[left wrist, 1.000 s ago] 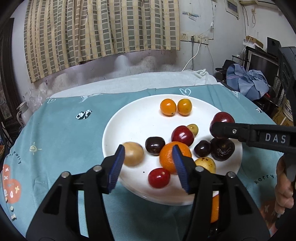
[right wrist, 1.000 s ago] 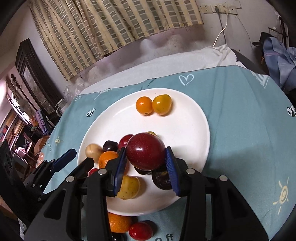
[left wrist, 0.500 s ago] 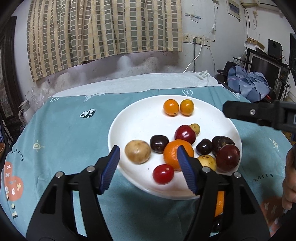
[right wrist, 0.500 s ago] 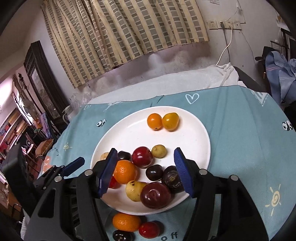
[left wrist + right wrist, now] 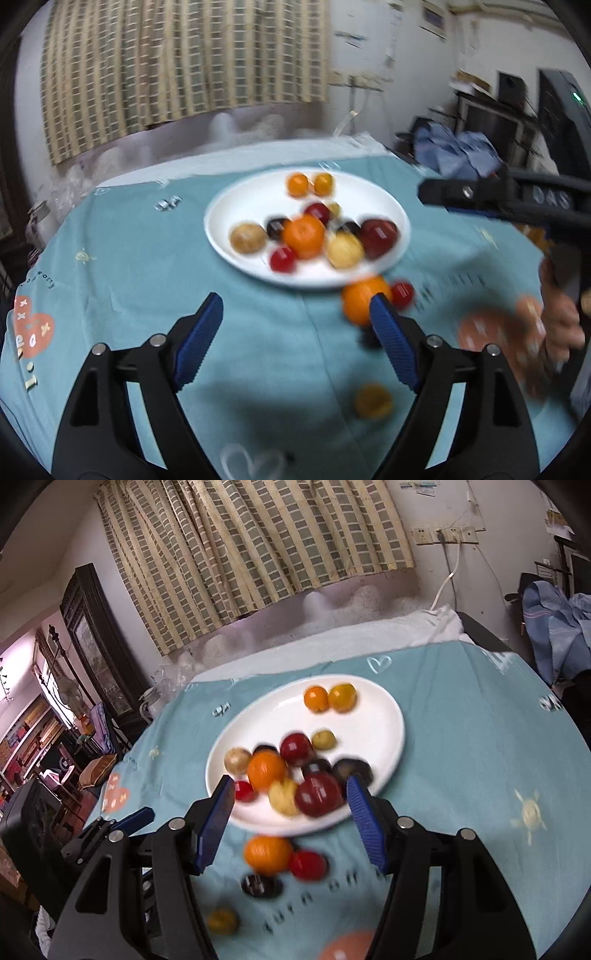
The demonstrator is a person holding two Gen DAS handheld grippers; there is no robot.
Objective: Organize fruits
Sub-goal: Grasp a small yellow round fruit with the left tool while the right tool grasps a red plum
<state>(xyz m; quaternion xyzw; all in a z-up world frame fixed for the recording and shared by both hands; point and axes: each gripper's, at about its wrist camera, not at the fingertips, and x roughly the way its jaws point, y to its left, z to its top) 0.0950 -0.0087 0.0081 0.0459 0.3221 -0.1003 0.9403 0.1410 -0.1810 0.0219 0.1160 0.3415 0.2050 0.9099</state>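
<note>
White plate [image 5: 384, 720], teal cloth [image 5: 461, 738] around it with heart, sun and lettering prints, orange, dark red, yellow and near-black fruits [image 5: 317, 794] on the plate, cream-and-grey checked curtain [image 5: 258, 546] behind, blue-padded black tools [image 5: 291, 812].

Between your left tongs [image 5: 295, 339] the teal cloth [image 5: 122, 258] on the tabletop lies bare right up to the near rim of the white plate [image 5: 229, 206]; the cloth left of the plate is equally unobstructed. Your right tongs [image 5: 291, 819] frame the plate's near edge, where a dark red plum [image 5: 318, 794] and a yellow fruit [image 5: 282, 795] crowd the rim. In front of the plate, loose fruit blocks a straight approach: an orange [image 5: 267, 853] touching a red fruit [image 5: 307, 864], a dark one [image 5: 261, 885] just beside them, and a small yellow one [image 5: 221, 920] nearer you (blurred). The plate's far half is mostly bare, apart from two small orange fruits [image 5: 329, 698].
</note>
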